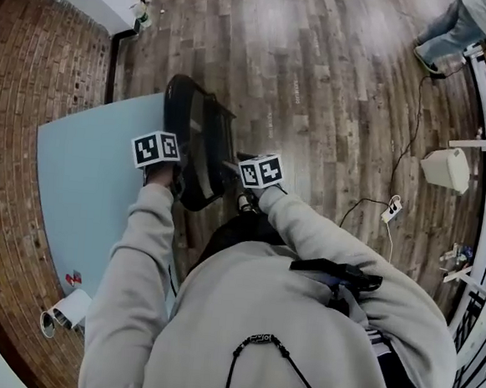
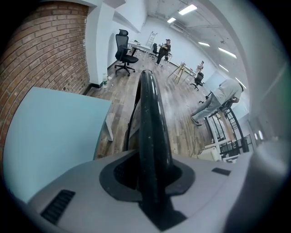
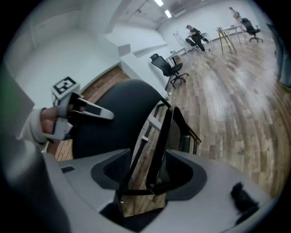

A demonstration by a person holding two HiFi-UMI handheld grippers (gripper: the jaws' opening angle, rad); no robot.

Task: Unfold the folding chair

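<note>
- Folding chair point(image 1: 196, 135): blk, upright, close to flat, on wood floor point(image 1: 318, 86); just beside lt-blue tabletop point(image 1: 84, 193), directly in front of me.
- My left tool point(image 2: 152, 182): clamped on the chair's rounded blk back edge.
- My right tool point(image 3: 152, 179): clamped on the chair's thin blk frame bars, opp. side.

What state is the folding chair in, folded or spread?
Nearly folded: in the head view the folding chair stands as a narrow slab, with left gripper and right gripper shut on its edges.
</note>
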